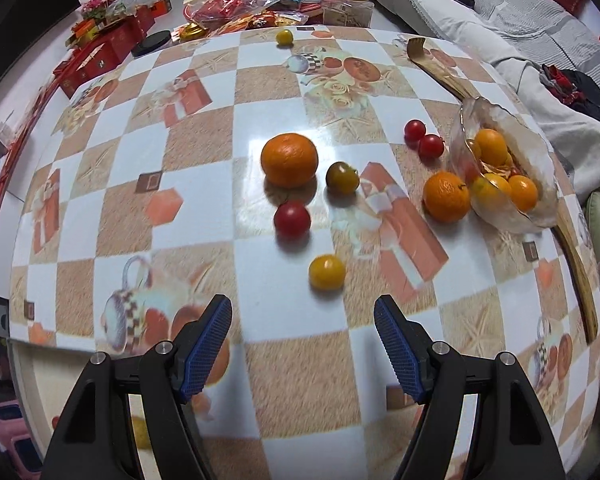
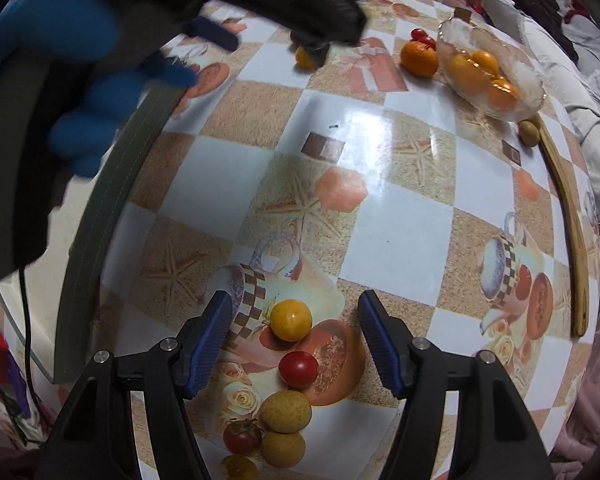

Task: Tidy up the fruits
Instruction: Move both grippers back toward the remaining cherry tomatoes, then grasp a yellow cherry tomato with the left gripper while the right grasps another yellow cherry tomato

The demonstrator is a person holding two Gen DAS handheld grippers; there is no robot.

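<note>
Left wrist: left claw [image 1: 303,346] spread wide, empty; right claw [image 2: 295,344] likewise, around yellow tomato [image 2: 291,319].

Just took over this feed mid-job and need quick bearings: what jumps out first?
A glass bowl of small orange fruit sits at the table's right edge, an orange touching its near side. A bigger orange lies mid-table among loose cherry tomatoes. Both claws are open and empty: left claw faces a yellow tomato; right claw brackets another yellow tomato.
</note>
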